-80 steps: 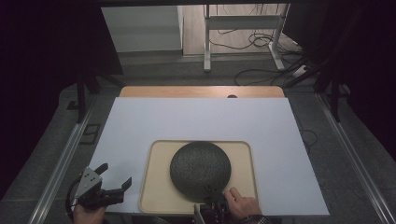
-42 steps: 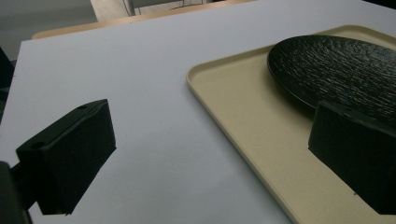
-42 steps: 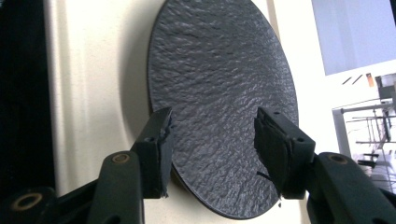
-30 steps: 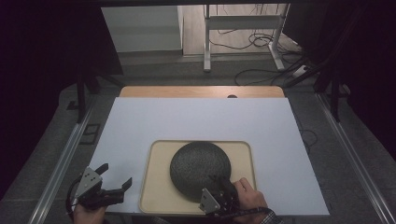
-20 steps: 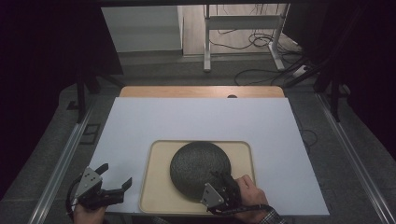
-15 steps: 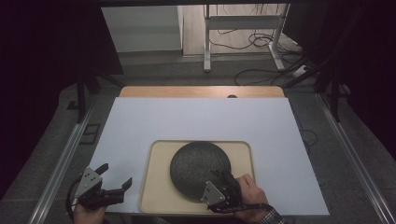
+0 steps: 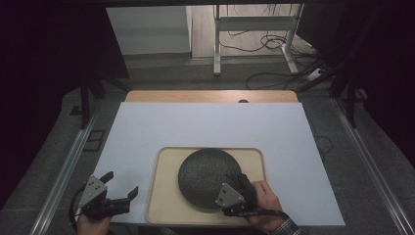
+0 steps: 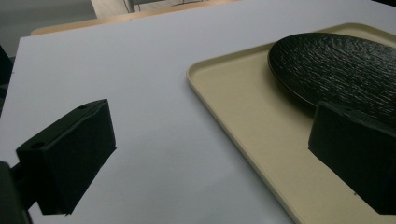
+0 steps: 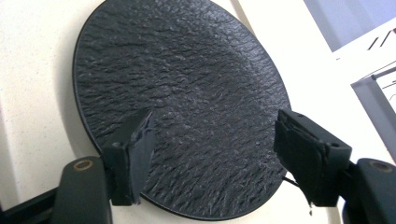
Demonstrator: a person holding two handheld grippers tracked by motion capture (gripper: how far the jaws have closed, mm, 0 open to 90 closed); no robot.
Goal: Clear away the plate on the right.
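A round black plate [image 7: 208, 176] with a rough, rippled surface lies on a beige tray [image 7: 166, 196] near the table's front edge. My right gripper [image 7: 239, 182] is over the plate's near right rim. In the right gripper view it [image 9: 215, 130] is open, its jaws spread wide above the plate [image 9: 187, 84] with nothing between them. My left gripper [image 7: 120, 185] is open at the front left, just left of the tray and low over the white table cover. In the left gripper view it [image 8: 212, 135] points past the tray's corner [image 8: 243, 107] toward the plate [image 8: 341, 65].
A white sheet [image 7: 205, 122] covers most of the table, and a strip of wood [image 7: 210, 95] shows at its far edge. Beyond the table are a metal desk frame [image 7: 254, 24] and cables on the floor [image 7: 274, 73].
The right hand has come forward from the table's front edge and brought its gripper over the tray onto the plate's near right rim. The left gripper has stayed where it was.
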